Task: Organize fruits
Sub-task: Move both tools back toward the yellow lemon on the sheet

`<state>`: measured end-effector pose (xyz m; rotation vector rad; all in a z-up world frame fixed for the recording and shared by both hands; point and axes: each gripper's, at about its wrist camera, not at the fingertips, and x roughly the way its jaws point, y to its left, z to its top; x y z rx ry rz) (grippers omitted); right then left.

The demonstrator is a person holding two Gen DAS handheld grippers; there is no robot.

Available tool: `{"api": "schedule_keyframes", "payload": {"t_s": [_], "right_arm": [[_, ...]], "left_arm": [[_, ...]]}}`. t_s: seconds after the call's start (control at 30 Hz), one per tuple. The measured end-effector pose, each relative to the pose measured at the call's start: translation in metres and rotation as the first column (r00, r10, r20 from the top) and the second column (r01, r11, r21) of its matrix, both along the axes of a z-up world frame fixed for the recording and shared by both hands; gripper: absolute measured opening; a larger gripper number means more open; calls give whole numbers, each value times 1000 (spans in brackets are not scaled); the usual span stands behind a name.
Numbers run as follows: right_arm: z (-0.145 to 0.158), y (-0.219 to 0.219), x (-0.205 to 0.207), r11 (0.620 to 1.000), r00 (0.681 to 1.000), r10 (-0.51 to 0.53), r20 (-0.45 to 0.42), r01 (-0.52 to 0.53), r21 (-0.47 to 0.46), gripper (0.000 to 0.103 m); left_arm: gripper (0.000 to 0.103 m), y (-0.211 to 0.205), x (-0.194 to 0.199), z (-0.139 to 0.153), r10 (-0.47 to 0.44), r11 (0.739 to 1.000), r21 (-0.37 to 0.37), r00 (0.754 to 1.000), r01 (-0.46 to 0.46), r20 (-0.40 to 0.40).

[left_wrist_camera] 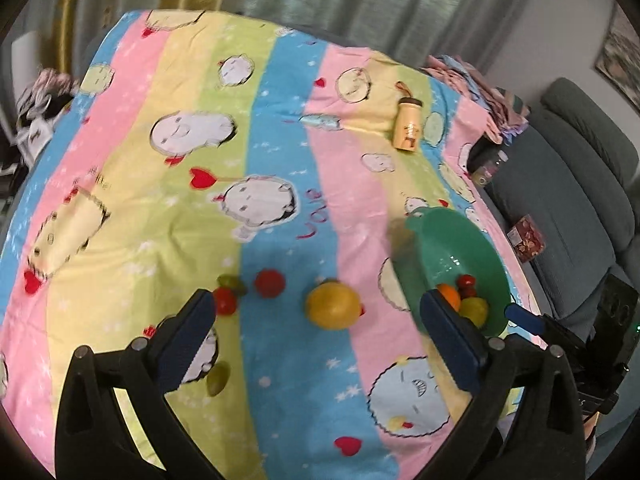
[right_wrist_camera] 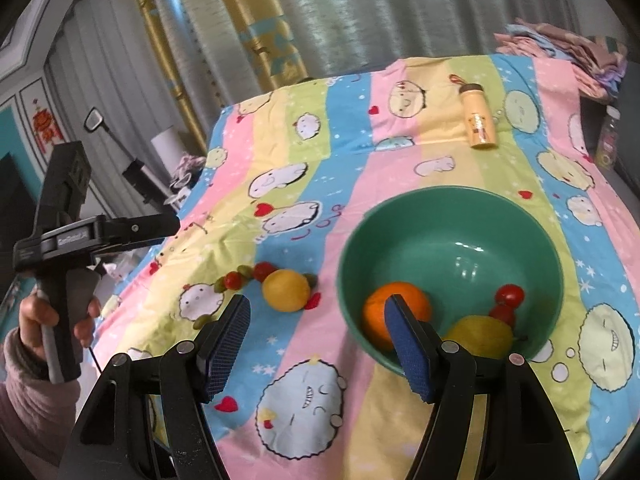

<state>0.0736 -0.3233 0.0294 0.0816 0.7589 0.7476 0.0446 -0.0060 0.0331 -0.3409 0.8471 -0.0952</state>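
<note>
In the left wrist view my left gripper hangs wide open and empty over the striped cartoon cloth, with a yellow fruit on the cloth between its fingers. Two red tomatoes and small green fruits lie to its left. The green bowl stands to the right. In the right wrist view my right gripper is open and empty at the near rim of the bowl. The bowl holds an orange, a yellow fruit and red tomatoes.
A small yellow bottle lies on its side at the back of the cloth. Folded cloths are piled at the far right corner. A grey sofa runs along the right edge. A hand holds the left gripper at the left.
</note>
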Motion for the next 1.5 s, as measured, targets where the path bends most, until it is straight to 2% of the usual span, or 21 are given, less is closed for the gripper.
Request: {"api": "schedule_keyframes", "payload": {"t_s": [0.37,0.73,1.17,1.5], "right_arm": [[-13,45,-13,990,992,121,-24,-122,-70,71],[-41,93,-12,959,974,213,-82,-224,-176,71],[-57,116,4,944,972,209,-106,-229,-236,71],[-61,129,13,940,972,208,-106,-229,-255,71]], "left_arm": [[102,8,-9,-37,-12,998,-65,996,6,-89],[102,7,-8,-57,-53,997,-57,992,46,-116],[102,-1,0,-67,-86,996,1,989,87,-118],[102,-3,9,-72,-106,994,-9,987,106,-124]]}}
